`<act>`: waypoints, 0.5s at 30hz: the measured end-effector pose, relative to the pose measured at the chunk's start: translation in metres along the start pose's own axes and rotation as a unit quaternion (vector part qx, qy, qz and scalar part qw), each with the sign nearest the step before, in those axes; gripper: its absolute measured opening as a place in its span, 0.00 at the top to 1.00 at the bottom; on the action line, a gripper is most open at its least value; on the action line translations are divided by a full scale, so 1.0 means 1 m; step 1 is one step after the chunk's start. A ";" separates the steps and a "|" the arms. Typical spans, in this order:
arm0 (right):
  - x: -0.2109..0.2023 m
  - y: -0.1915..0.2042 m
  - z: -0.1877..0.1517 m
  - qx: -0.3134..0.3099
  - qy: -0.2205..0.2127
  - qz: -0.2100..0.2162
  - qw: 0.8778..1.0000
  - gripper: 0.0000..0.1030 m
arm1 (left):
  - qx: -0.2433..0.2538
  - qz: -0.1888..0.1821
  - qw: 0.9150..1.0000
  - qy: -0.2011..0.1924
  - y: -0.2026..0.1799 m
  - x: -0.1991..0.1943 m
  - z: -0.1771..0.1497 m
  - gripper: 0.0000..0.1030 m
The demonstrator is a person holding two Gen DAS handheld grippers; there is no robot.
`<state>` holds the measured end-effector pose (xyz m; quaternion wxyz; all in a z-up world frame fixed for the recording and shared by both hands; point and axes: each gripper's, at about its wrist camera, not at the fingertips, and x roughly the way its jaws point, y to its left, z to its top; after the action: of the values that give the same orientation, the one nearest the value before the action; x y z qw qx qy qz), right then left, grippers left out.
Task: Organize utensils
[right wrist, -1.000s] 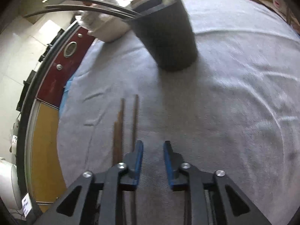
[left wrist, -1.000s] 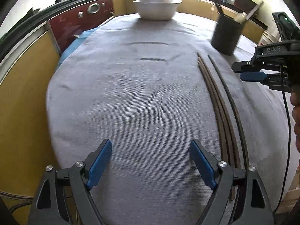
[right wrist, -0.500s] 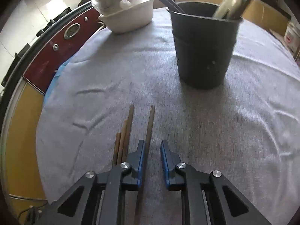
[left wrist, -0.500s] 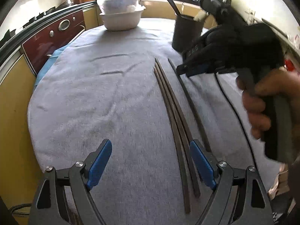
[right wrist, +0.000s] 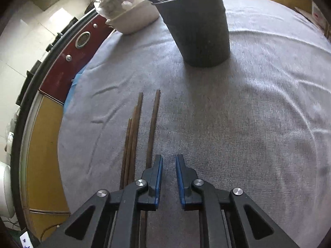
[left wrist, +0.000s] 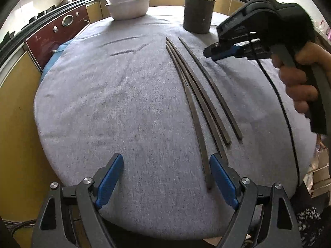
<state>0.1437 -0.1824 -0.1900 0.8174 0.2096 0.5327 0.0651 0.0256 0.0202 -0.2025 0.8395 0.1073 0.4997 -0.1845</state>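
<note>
Several long brown chopsticks (left wrist: 209, 111) lie side by side on the grey cloth, running away toward a dark utensil holder (left wrist: 197, 14) that has utensils standing in it. My left gripper (left wrist: 165, 165) hovers open over the near end of the cloth, its right finger beside the near chopstick tips. A hand holds my right gripper (left wrist: 211, 52) above the table to the right of the chopsticks' far ends. In the right wrist view that gripper (right wrist: 168, 161) shows only a narrow gap with nothing in it. The chopsticks (right wrist: 153, 124) lie just left of its fingers, and the holder (right wrist: 200, 33) stands ahead.
A white lidded container (left wrist: 129, 6) sits at the far edge, left of the holder. The cloth-covered table (left wrist: 103, 103) drops off at the left toward yellow cabinets and a dark red appliance panel (left wrist: 55, 35). A black cable (left wrist: 285, 113) trails over the right side.
My right gripper's jaws have narrowed. The left view has swung right, so the chopsticks now lie nearer its middle and the hand with the right gripper shows large at upper right.
</note>
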 end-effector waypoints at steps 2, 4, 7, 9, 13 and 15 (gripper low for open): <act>-0.002 -0.001 -0.003 0.001 -0.002 0.003 1.000 0.84 | 0.001 0.001 1.000 -0.004 -0.002 0.005 0.008 0.17; -0.005 -0.004 -0.006 -0.001 -0.001 0.006 1.000 0.84 | 0.002 0.004 1.000 -0.012 0.001 0.012 0.017 0.15; -0.006 -0.003 -0.009 -0.001 0.004 0.013 1.000 0.84 | -0.008 0.010 1.000 -0.021 0.008 0.025 0.039 0.15; -0.005 0.001 -0.007 -0.002 0.005 0.014 1.000 0.84 | -0.020 0.016 0.999 -0.026 0.017 0.033 0.055 0.15; -0.002 0.010 0.001 -0.005 0.000 0.014 1.000 0.84 | -0.049 0.029 0.998 -0.025 0.043 0.055 0.095 0.16; 0.000 0.013 0.008 -0.006 -0.002 0.006 1.000 0.82 | -0.058 0.031 0.998 -0.023 0.050 0.062 0.109 0.17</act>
<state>0.1527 -0.1732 -0.1823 0.8192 0.2080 0.5295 0.0727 0.1609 0.0134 -0.2053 0.8608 0.0700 0.4867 -0.1312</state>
